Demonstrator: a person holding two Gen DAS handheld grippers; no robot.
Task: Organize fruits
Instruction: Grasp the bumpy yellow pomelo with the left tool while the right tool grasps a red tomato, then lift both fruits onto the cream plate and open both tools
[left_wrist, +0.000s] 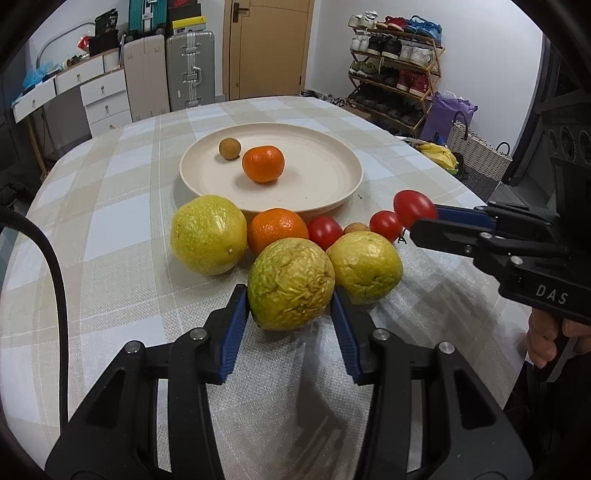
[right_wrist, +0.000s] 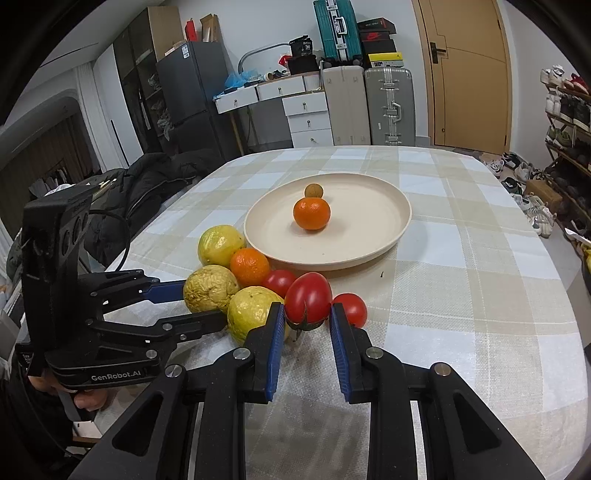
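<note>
A cream plate (left_wrist: 332, 192) (right_wrist: 369, 243) holds an orange tangerine (left_wrist: 263, 164) (right_wrist: 311, 213) and a small brown longan (left_wrist: 229, 148) (right_wrist: 314, 190). In front of it lie yellow-green passion fruits, a tangerine (left_wrist: 277, 229) (right_wrist: 250, 267) and cherry tomatoes. My left gripper (left_wrist: 290, 306) (right_wrist: 201, 301) is shut on a wrinkled passion fruit (left_wrist: 291, 283) (right_wrist: 210, 288). My right gripper (right_wrist: 307, 317) (left_wrist: 424, 216) is shut on a cherry tomato (right_wrist: 308, 297) (left_wrist: 413, 207), lifted slightly above the cloth.
Two smoother passion fruits (left_wrist: 208, 235) (left_wrist: 365, 266), two tomatoes (left_wrist: 324, 232) (left_wrist: 385, 225) and a small longan (left_wrist: 356, 228) lie on the checked tablecloth (right_wrist: 480, 295). A shoe rack (left_wrist: 399, 70), suitcases (right_wrist: 369, 107) and drawers stand beyond the table.
</note>
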